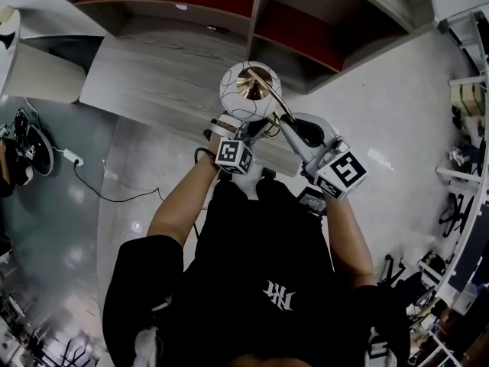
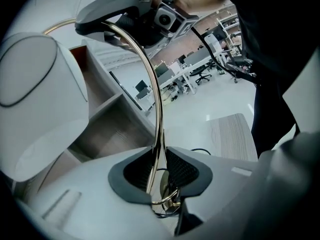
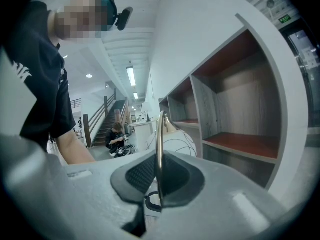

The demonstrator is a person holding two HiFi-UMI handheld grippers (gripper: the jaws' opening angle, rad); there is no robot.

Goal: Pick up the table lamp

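Right gripper [image 3: 159,178] on lamp stem [image 3: 160,139], apparently

In the head view the table lamp [image 1: 246,90] is at the upper centre, over the right end of the desk [image 1: 153,82]. The shelf [image 1: 306,29] runs behind both, along the top. The left tool [image 1: 243,134] is just below the lamp and the right tool [image 1: 281,119] is at its lower right. The stem [image 1: 273,94] stands between the jaws of each. A power strip [image 1: 72,157] lies on the floor [image 1: 397,113] at the left.
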